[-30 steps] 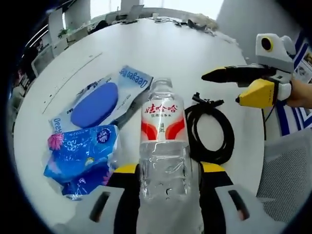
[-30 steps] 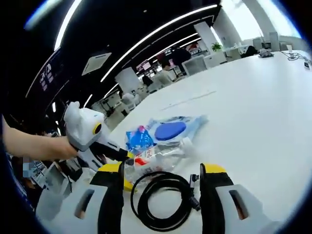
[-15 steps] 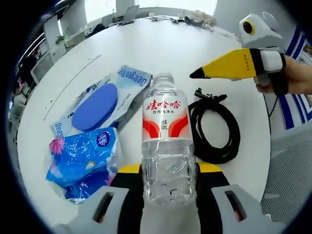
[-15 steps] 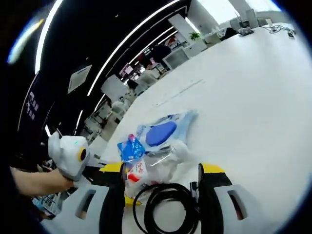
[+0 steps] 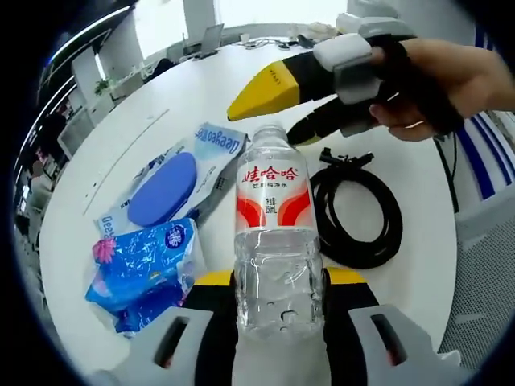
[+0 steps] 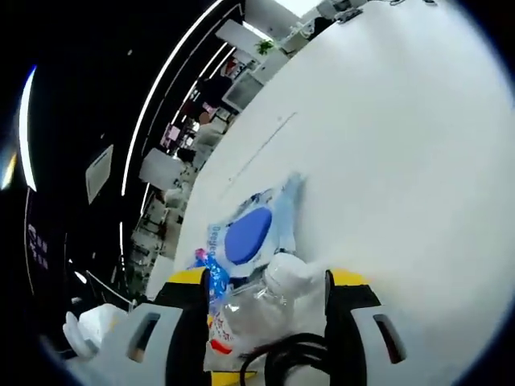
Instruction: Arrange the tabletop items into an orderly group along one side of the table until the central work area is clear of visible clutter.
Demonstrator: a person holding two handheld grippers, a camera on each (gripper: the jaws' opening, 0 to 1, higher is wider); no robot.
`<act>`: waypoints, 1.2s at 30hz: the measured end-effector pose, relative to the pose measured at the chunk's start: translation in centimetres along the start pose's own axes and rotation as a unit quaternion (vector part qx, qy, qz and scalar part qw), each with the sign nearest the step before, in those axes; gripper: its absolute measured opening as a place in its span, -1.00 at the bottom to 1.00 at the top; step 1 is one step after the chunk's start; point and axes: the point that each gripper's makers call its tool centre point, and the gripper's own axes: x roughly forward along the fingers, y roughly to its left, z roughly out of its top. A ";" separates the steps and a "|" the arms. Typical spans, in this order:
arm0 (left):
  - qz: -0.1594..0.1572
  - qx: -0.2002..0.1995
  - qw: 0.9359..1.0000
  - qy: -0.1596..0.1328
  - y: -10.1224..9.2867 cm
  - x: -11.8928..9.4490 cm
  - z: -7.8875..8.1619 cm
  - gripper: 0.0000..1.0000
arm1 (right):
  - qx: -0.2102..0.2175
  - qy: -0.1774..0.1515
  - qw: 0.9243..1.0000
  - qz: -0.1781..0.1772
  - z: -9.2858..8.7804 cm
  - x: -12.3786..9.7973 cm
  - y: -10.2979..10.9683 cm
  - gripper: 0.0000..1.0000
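Observation:
A clear water bottle [image 5: 275,241] with a red and white label stands upright between my left gripper's [image 5: 278,281] jaws, which are shut on its lower body. To its left lie a blue sponge in a clear packet [image 5: 173,181] and a blue tissue pack [image 5: 145,269]. A coiled black cable [image 5: 354,213] lies to its right. My right gripper [image 5: 264,127], held by a hand [image 5: 434,76], reaches in just behind the bottle's cap with its jaws apart. In the right gripper view that gripper [image 6: 264,281] stands open with the bottle's cap [image 6: 286,269] between its jaws, above the cable [image 6: 298,358], with the sponge packet [image 6: 245,233] beyond.
The round white table [image 5: 265,56] stretches bare beyond the items, with laptops and cords at its far edge. Its near right edge [image 5: 438,273] drops to grey floor. Office desks and chairs [image 6: 209,104] stand behind the table.
My right gripper has swung in from the right to the bottle's cap, so its view now looks down on the bottle top. The left gripper keeps its hold on the bottle.

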 end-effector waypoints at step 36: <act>0.117 -0.083 0.981 -0.128 3.5 -8.5 0.0 -0.25 | -0.263 -0.044 0.941 0.209 -0.6 -4.1 19.9 -0.64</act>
